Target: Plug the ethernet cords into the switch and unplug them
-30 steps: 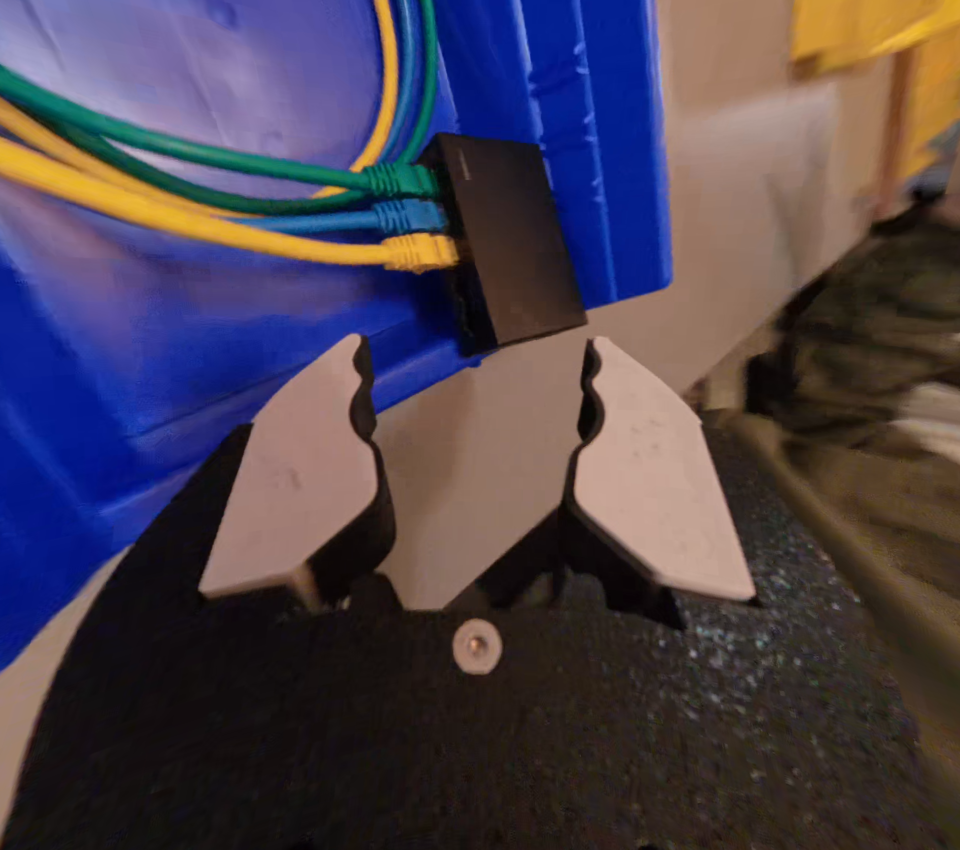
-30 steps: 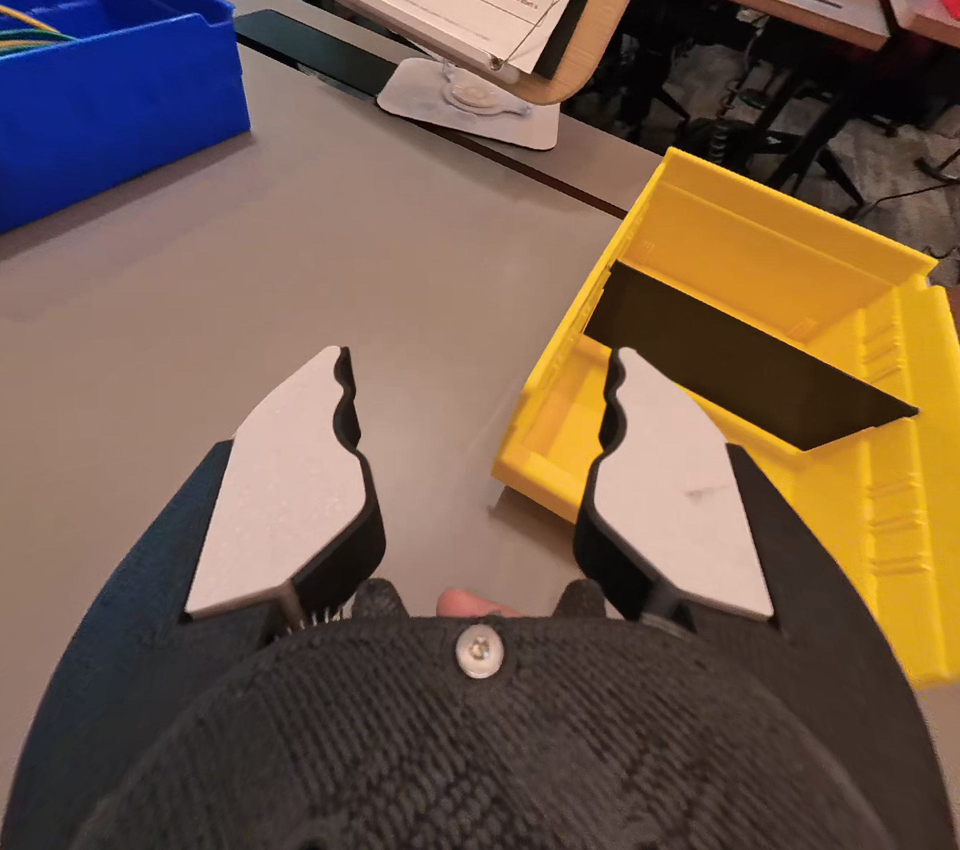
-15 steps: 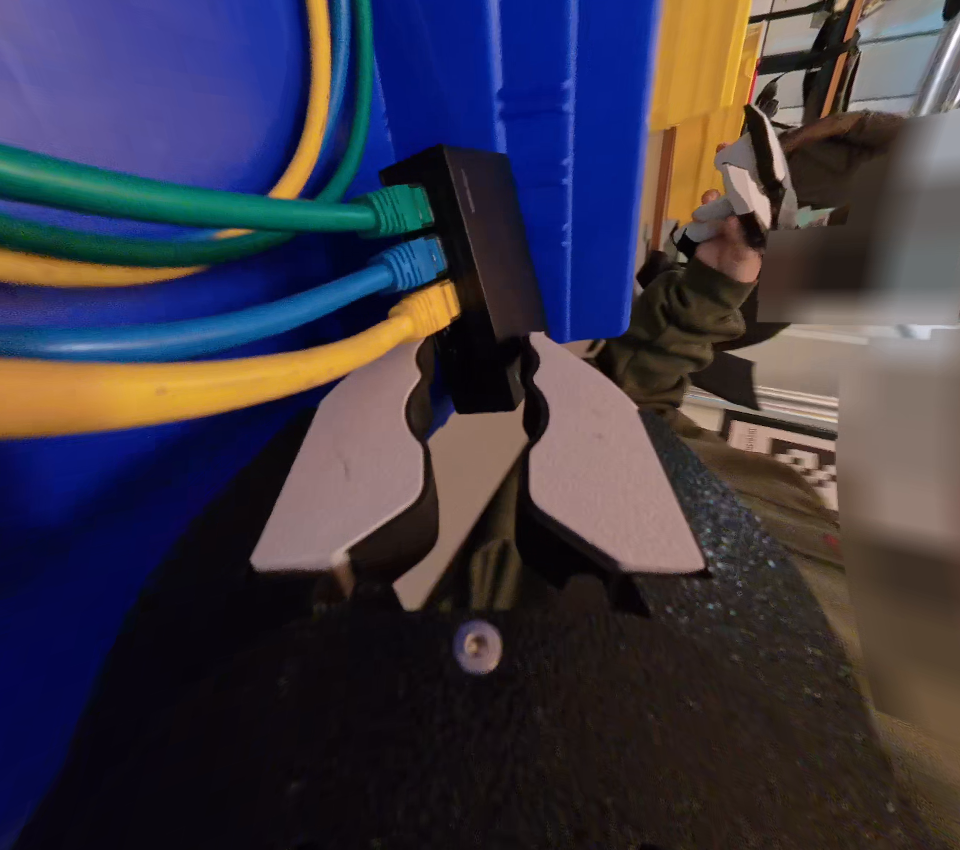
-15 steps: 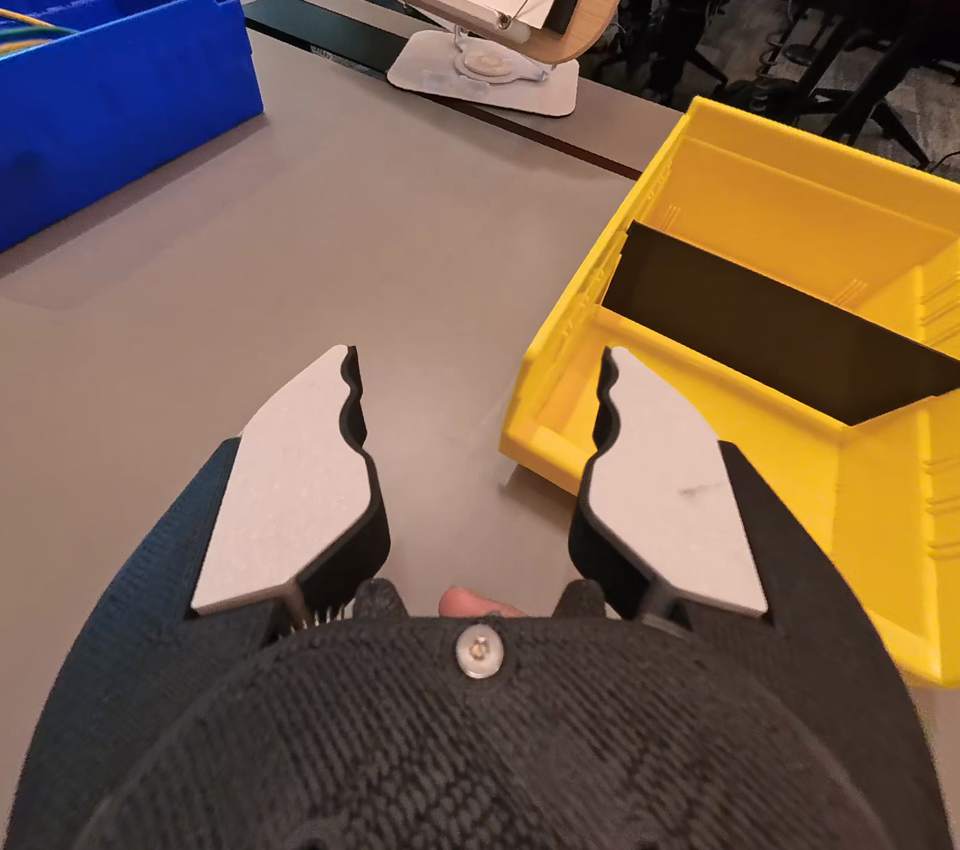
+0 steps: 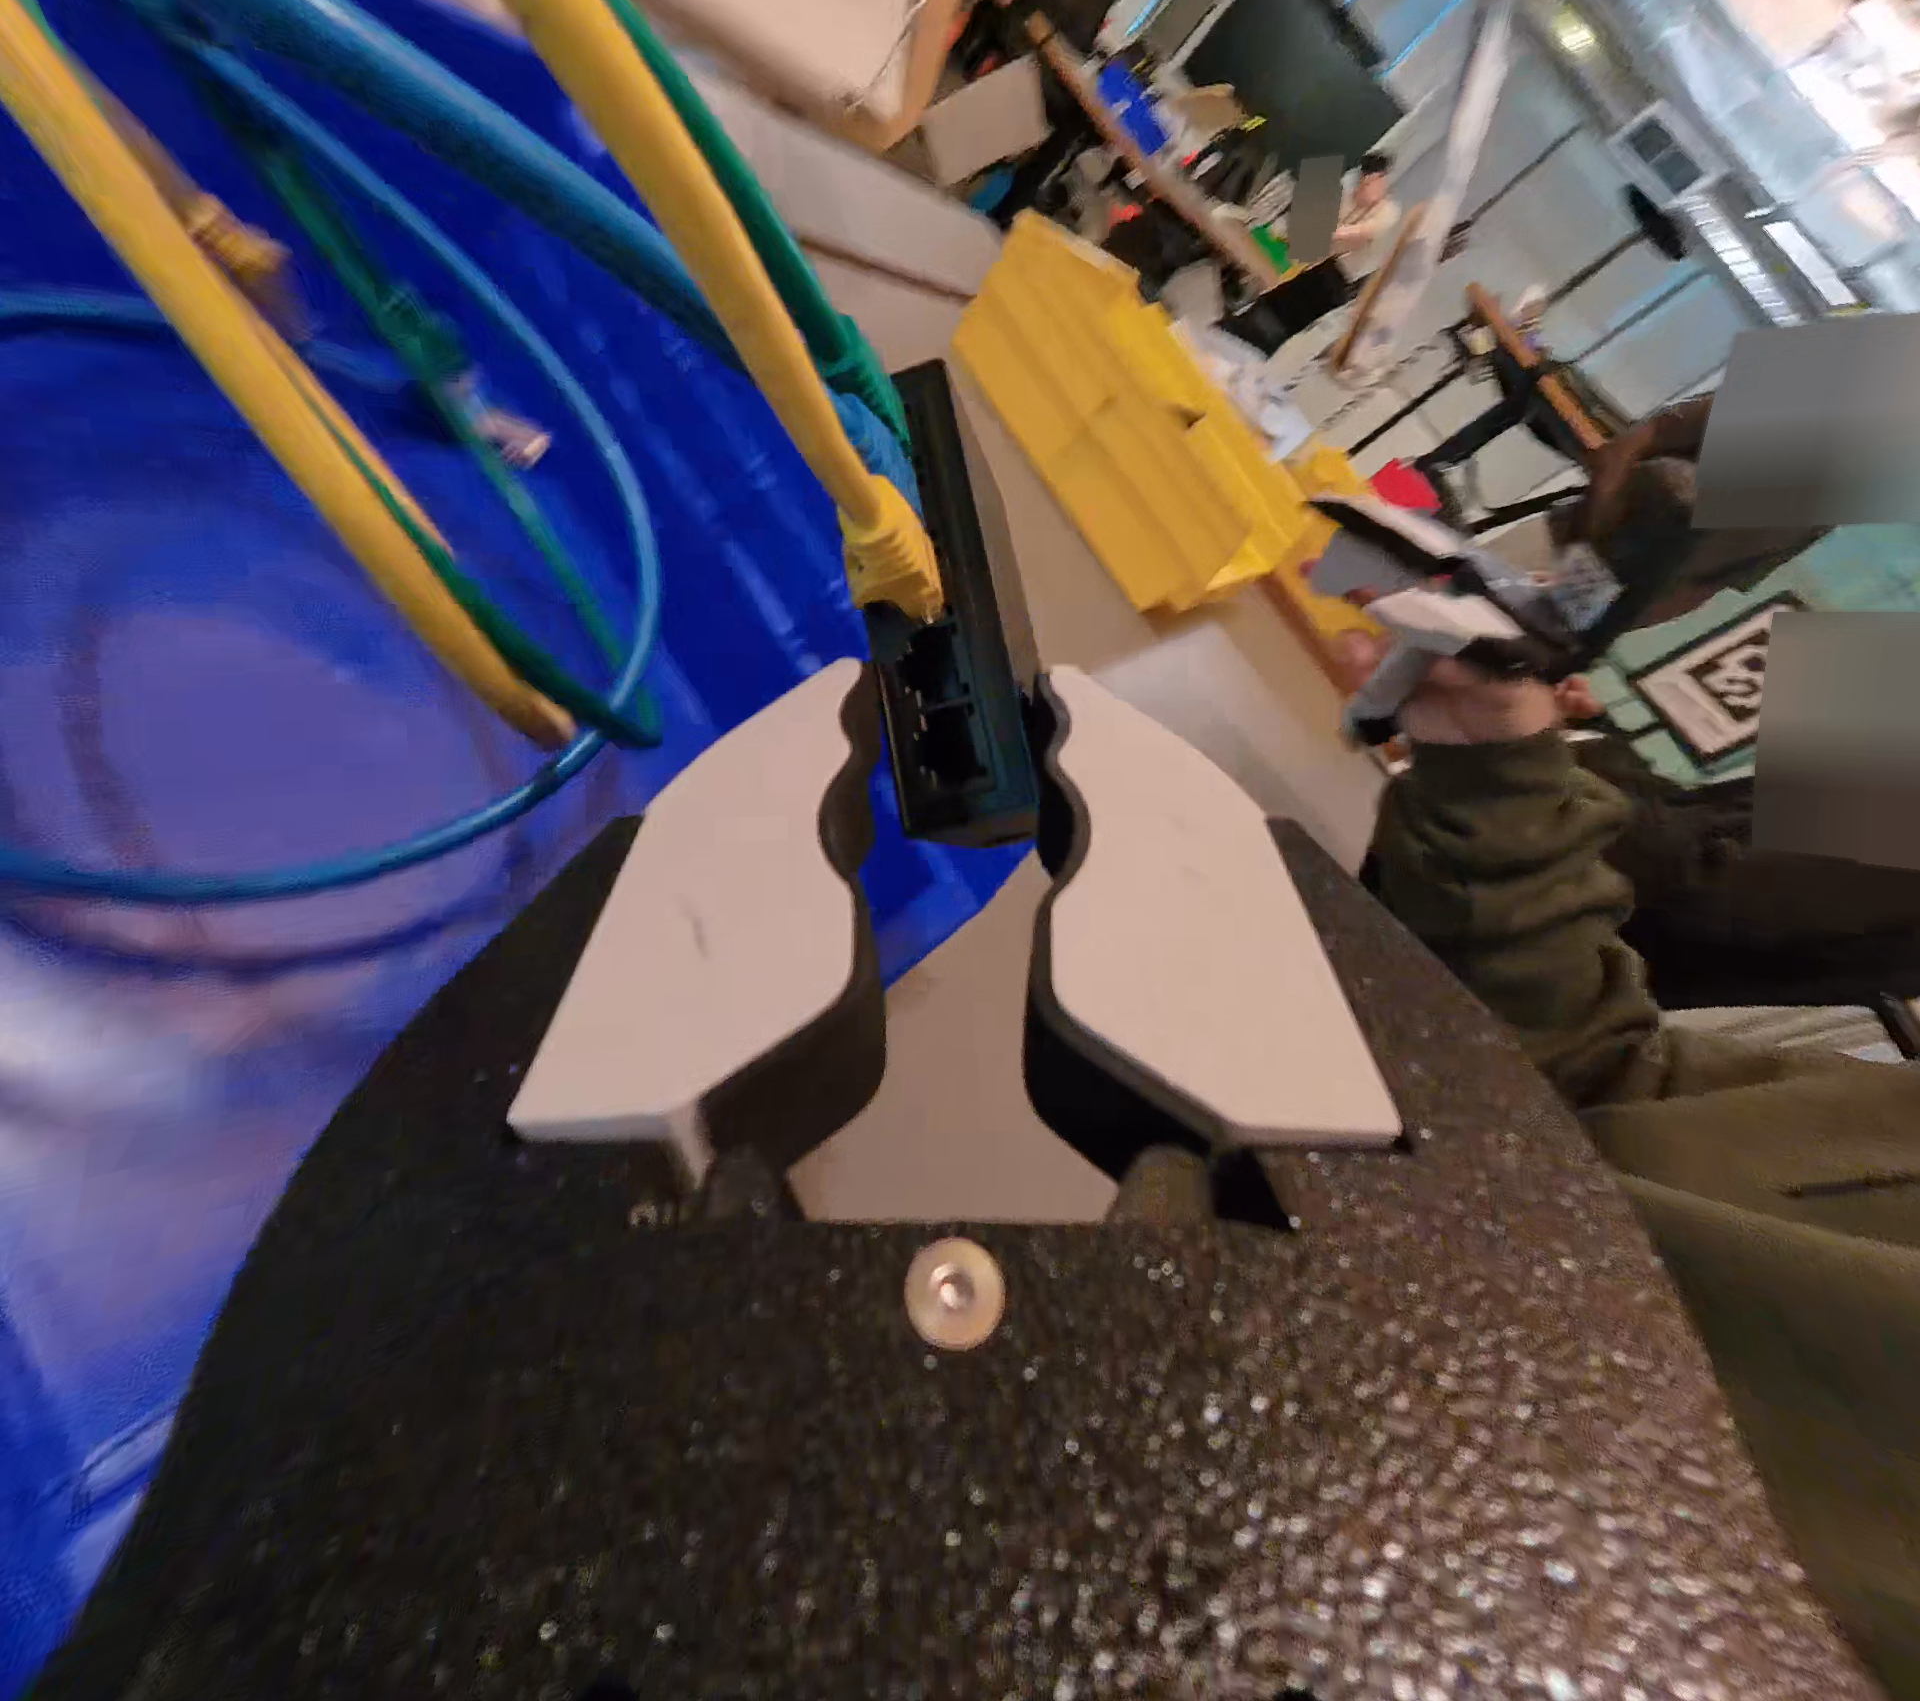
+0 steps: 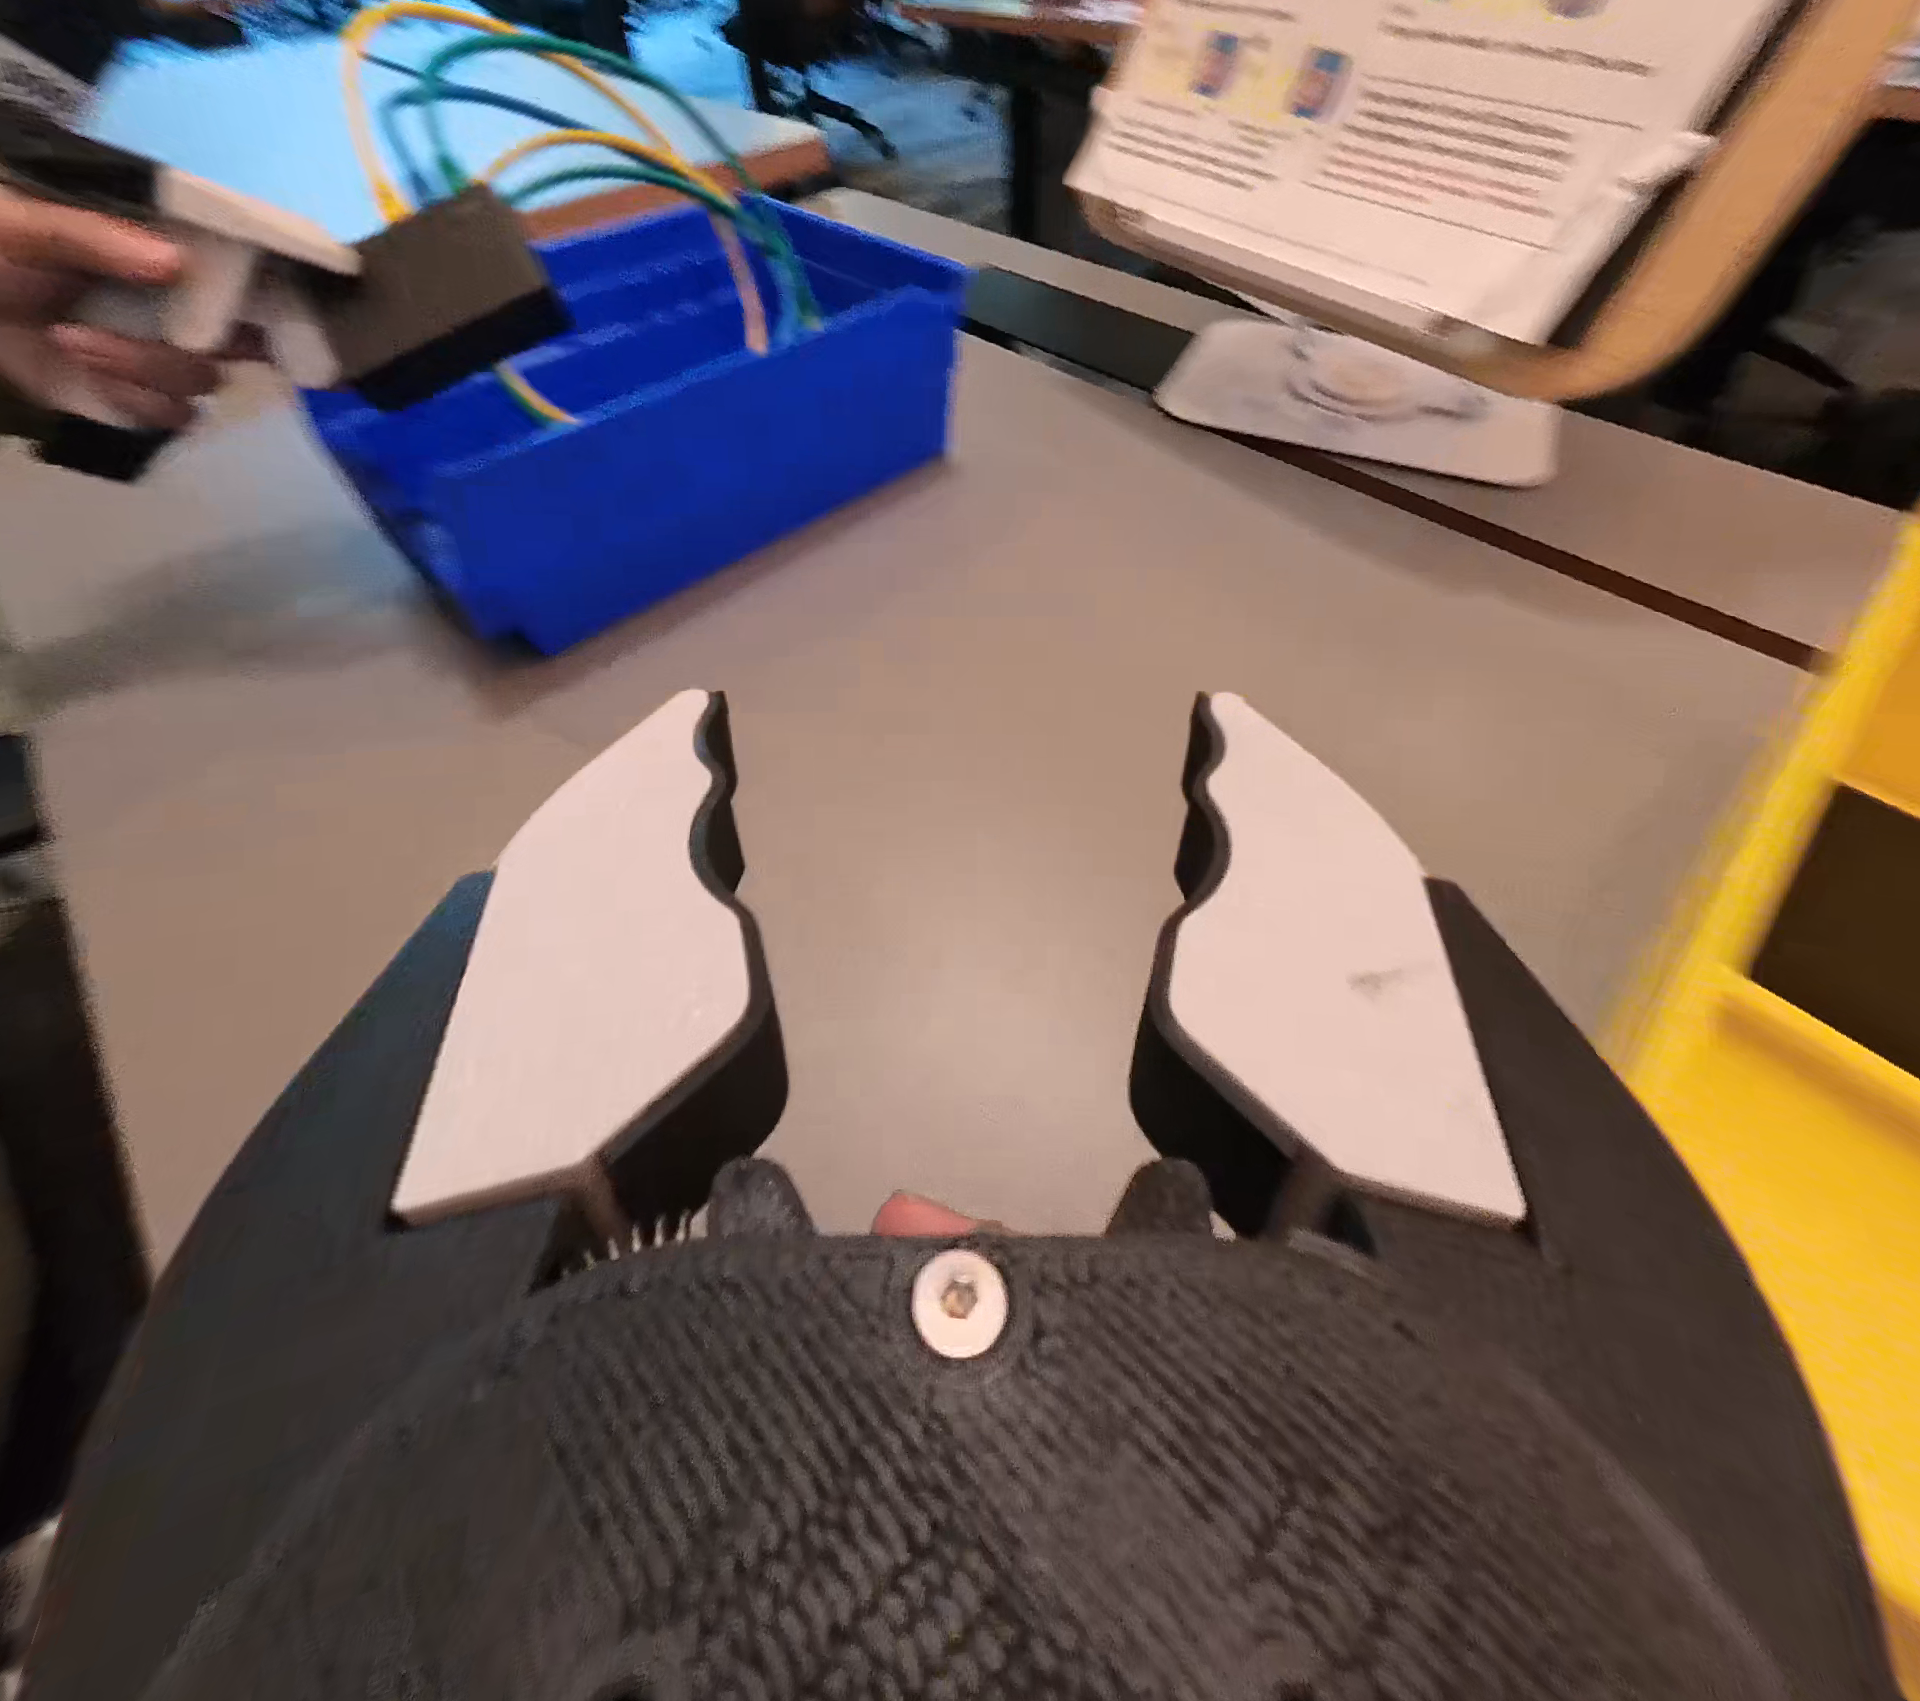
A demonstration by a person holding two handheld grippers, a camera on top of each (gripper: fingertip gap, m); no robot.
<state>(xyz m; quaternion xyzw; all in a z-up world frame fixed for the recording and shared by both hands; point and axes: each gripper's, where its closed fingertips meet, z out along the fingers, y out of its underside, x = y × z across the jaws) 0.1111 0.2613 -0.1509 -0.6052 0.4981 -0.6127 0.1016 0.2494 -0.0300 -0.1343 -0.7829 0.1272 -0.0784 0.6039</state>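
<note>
Three cords, the yellow cord [image 5: 727,217], green cord [image 5: 821,301] and blue cord [image 5: 499,165], run into the black switch [image 5: 961,695] in the left wrist view, where the left gripper [image 5: 951,716] is clamped on the switch's lower end with two bare ports showing between its fingers. Half a second ago the switch sat low against the wall of the blue bin [image 5: 208,716]; now it is lifted clear, the cords arching up and back into the bin, and the scene is tilted and blurred. This view also shows the right gripper [image 5: 1423,591] far off, beside the yellow bin [image 5: 1122,425], held by a hand in an olive sleeve [image 5: 1496,862]. In the right wrist view the right gripper [image 6: 961,768] hangs over the grey table [image 6: 935,612] with its fingers spread wide and nothing between them, as before, but it has swung left: the blue bin [image 6: 675,488] now sits ahead and the yellow bin [image 6: 1818,1080] at the right edge. Only this view shows the switch [image 6: 447,301] held in the air above the bin's near corner, and the instruction sheet on its stand [image 6: 1455,93].
</note>
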